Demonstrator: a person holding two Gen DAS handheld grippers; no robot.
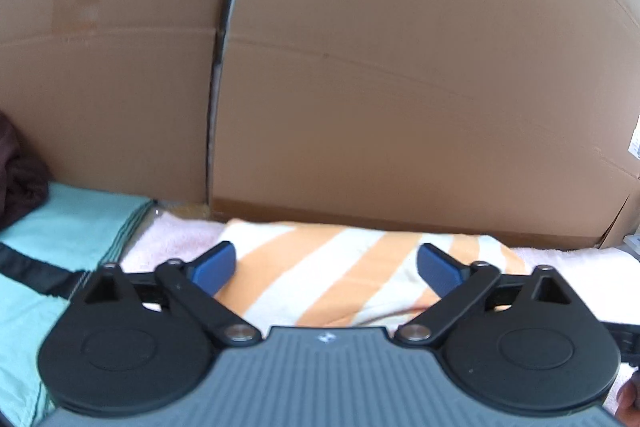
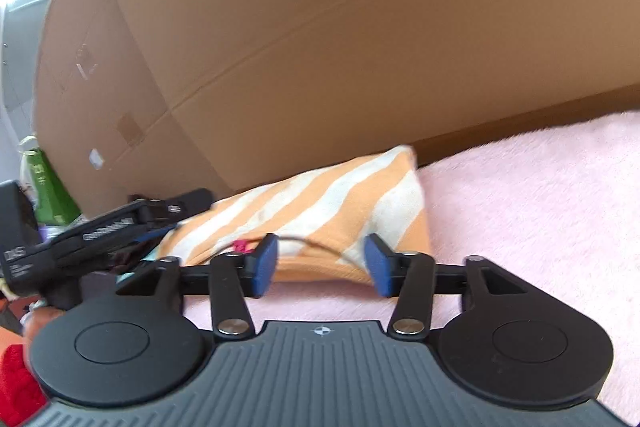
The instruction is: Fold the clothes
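Left wrist view has your left gripper (image 1: pixel 324 267) low over the orange-and-white striped garment (image 1: pixel 320 267), its blue pads spread wide with nothing between them. Your right gripper (image 2: pixel 322 263), seen in the right wrist view, comes at the same garment (image 2: pixel 320 203) from its near edge, also spread apart and holding nothing; a thin cord with a pink tag (image 2: pixel 240 246) crosses just in front of its fingers.

The garment lies as a compact rectangle with squared edges, pushed up close to the cardboard boxes (image 1: pixel 400 87). That fits either a finished fold you have let go of or a half-folded piece awaiting another fold; the views don't settle which.

It rests on a fluffy pink blanket (image 2: pixel 540 207). To the left lie a mint-green cloth (image 1: pixel 60 227) with a black strap (image 1: pixel 36 273) across it and a dark maroon garment (image 1: pixel 16 171).
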